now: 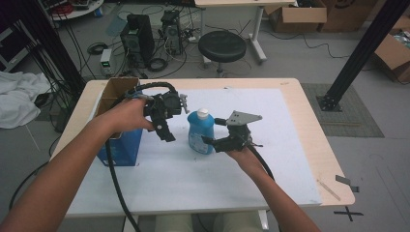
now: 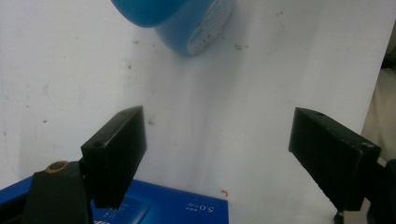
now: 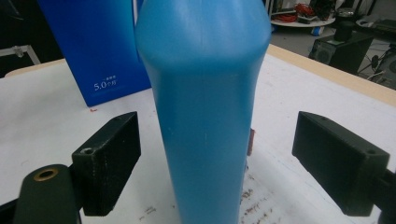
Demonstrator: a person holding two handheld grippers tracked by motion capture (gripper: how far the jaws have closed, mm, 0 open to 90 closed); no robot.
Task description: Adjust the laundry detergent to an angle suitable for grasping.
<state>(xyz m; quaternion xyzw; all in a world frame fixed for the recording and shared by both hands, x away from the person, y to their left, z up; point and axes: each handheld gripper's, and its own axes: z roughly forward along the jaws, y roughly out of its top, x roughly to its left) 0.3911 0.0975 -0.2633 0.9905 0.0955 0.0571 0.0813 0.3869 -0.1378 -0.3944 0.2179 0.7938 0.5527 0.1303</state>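
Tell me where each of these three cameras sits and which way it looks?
High view: above the person's side, looking forward and down at the table; both forearms, left gripper, right gripper.
Left gripper view: rides the left gripper, facing down; open jaws.
Right gripper view: rides the right gripper, facing level; open jaws around the bottle.
All share the bottle and box.

On the table a bottle stands upright near the middle, and a box stands to its left, at the table's left edge. Your left gripper hangs between the box and the bottle, above the table. Your right gripper is just right of the bottle, one jaw on each side of it. Behind the table, on the floor, stands a stool.
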